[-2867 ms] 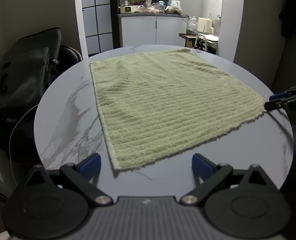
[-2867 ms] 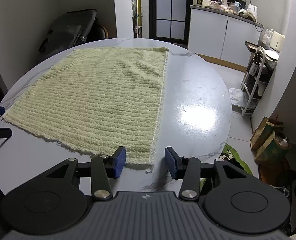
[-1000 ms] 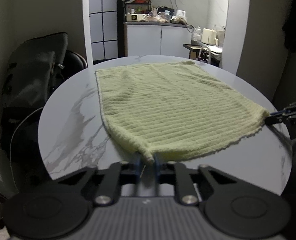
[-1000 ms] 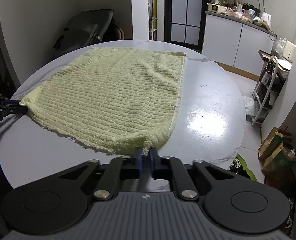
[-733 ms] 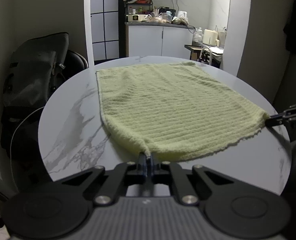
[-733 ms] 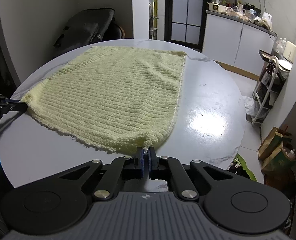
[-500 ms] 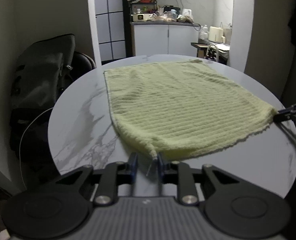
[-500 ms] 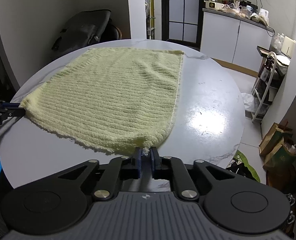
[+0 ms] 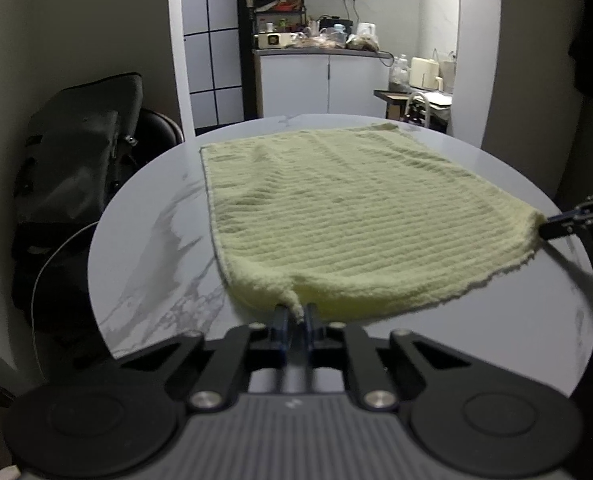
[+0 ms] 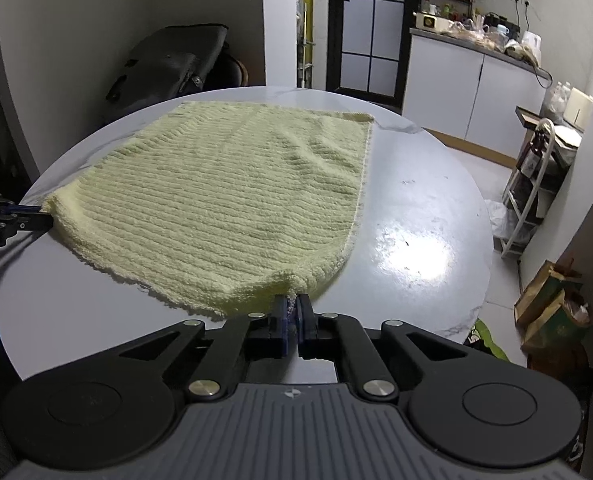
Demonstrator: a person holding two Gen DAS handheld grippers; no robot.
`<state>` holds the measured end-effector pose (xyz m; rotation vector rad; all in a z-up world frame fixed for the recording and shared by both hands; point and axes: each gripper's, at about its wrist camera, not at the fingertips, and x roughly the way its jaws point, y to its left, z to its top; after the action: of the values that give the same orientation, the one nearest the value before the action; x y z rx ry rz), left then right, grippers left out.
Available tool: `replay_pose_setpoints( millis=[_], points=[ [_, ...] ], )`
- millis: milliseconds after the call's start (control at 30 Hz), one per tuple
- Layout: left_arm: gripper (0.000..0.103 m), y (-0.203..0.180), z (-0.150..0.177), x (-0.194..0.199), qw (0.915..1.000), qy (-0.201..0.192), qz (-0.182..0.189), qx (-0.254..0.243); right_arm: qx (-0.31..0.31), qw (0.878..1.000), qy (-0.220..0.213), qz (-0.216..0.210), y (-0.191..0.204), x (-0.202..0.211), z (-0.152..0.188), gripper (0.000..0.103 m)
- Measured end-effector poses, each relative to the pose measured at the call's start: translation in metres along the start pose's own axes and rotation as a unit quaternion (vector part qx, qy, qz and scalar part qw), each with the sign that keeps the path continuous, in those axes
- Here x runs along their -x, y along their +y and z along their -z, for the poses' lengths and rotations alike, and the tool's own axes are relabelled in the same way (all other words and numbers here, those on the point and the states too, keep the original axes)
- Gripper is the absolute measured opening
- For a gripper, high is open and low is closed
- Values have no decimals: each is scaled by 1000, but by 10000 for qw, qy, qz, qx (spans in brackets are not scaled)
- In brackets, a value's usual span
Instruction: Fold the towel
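So the towel (image 9: 356, 216) is lying spread out on the round marble table (image 9: 152, 248), and both near corners are getting pinched. The left tongs (image 9: 295, 314) are clamping down narrow on the corner right at their tips, with a little nub of pale green terry poking up between the blue pads. The right tongs (image 10: 293, 306) are doing the same on the other near corner, squeezed almost flat with the fabric sandwiched in between. From the left view you can see the right tongs way off to the side, biting that far corner, and the cloth is already puckering up a bit around both pinch points while the rest stretches away from the tips toward the far rim.

My take on doing this bit well: both grips are looking shallow, just the very tip of each corner, so I'd be lifting slow and level with both hands together, otherwise one corner is probably slipping out. Keep the edge between the tongs lightly taut so it isn't sagging, then carry it straight ahead over the towel to the far edge and match corner to corner. Terry is grippy on itself, so dragging it low is likely bunching the middle; better to be clearing the surface first.
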<state>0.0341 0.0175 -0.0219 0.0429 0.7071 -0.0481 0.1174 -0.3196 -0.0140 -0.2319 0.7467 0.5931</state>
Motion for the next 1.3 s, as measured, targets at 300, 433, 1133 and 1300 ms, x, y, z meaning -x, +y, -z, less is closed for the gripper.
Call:
replay_pose_setpoints(
  millis=[300, 433, 1133, 1300],
  points=[
    [6, -2, 5, 8, 9999, 40, 81, -62, 22, 10000, -53, 10, -1, 15, 2, 4],
    [6, -2, 6, 11, 9999, 46, 108, -77, 12, 10000, -76, 14, -2, 20, 4, 4],
    [21, 18, 2, 12, 9998, -98, -183, 29, 90, 9992, -388, -30, 6, 39, -9, 4],
    [42, 3, 1, 5, 9991, -92, -125, -382, 115, 9990, -425, 10, 5, 40, -14, 4]
  ],
)
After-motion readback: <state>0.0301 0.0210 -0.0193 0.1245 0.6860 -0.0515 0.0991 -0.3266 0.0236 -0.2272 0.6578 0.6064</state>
